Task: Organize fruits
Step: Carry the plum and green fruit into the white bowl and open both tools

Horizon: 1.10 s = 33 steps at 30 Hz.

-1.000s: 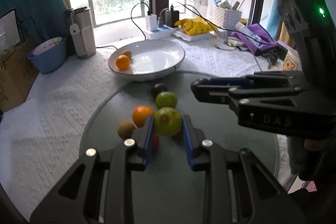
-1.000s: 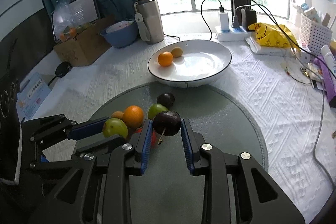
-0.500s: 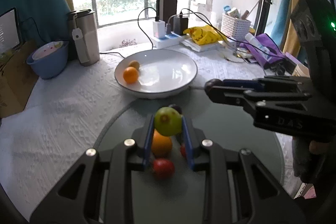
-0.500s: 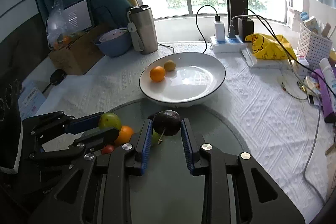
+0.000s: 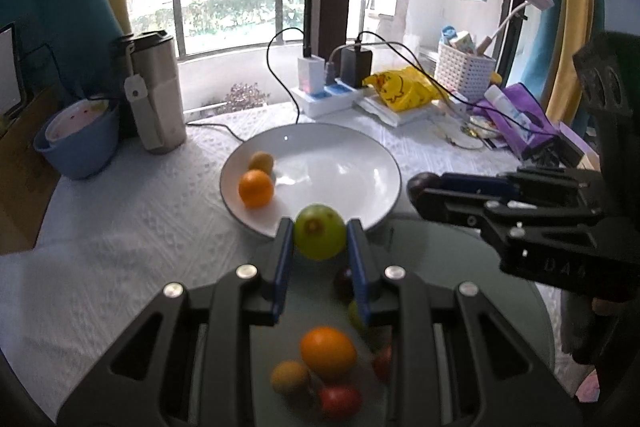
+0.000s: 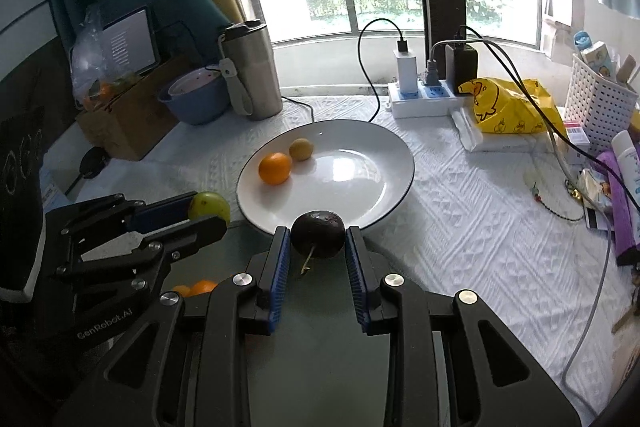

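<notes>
My left gripper (image 5: 319, 235) is shut on a green fruit (image 5: 319, 231) and holds it just before the near rim of the white plate (image 5: 360, 163). My right gripper (image 6: 317, 239) is shut on a dark purple fruit (image 6: 317, 234) with a stem, at the plate's (image 6: 376, 155) near rim. The plate holds an orange (image 5: 256, 188) and a small yellow fruit (image 5: 261, 160). Below the left gripper, on the round grey mat (image 5: 432, 243), lie an orange (image 5: 328, 351), a brown fruit (image 5: 290, 377), red fruits (image 5: 339, 399) and others, partly hidden.
A steel tumbler (image 5: 156, 91) and blue bowl (image 5: 78, 143) stand far left. A power strip with chargers (image 5: 328, 91), a yellow bag (image 5: 400, 87), a white basket (image 5: 464, 71) and purple items (image 5: 516, 119) crowd the back right. A cardboard box (image 6: 124, 123) sits at the left.
Both grippers have moved forward over the mat toward the plate, each carrying its fruit. The loose fruits on the mat now lie behind the left fingertips.
</notes>
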{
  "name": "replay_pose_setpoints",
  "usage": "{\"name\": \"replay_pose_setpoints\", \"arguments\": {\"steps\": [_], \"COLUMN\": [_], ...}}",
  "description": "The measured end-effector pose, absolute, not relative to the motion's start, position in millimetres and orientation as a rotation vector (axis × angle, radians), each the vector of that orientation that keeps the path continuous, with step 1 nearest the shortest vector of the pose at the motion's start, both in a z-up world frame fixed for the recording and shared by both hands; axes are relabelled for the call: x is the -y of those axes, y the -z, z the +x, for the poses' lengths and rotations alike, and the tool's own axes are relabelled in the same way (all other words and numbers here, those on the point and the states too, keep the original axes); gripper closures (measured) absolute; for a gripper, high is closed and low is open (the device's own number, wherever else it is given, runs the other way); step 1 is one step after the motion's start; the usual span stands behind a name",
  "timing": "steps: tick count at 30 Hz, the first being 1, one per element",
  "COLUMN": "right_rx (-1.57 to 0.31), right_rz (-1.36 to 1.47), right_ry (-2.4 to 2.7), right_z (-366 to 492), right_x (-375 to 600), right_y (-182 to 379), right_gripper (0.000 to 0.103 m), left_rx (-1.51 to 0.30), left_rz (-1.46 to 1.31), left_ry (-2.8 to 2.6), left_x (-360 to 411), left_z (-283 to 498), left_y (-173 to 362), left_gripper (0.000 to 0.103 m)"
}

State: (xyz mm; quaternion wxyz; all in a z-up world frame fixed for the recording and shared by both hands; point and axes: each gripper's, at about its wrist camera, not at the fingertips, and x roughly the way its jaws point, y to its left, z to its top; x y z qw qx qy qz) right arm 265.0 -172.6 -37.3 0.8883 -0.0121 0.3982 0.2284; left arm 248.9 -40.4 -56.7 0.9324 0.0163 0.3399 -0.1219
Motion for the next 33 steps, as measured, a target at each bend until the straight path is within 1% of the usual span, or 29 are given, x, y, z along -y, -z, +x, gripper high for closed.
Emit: {"name": "replay_pose_setpoints", "arguments": {"steps": [10, 23, 33], "right_rx": [-0.825, -0.856, -0.876], "right_rz": [-0.040, -0.040, -0.035], "right_ry": [-0.457, -0.463, -0.446], "right_z": [305, 359, 372], "right_x": [176, 168, 168], "right_y": [42, 65, 76], "right_gripper": [0.073, 0.073, 0.073], "left_rx": [-0.713, -0.774, -0.804], "left_rz": [0.040, 0.034, 0.016], "left_ry": [0.254, 0.266, 0.268], "left_x": [45, 47, 50], "left_z": [296, 353, 374], "left_y": [63, 79, 85], "left_gripper": [0.075, 0.075, 0.074]}}
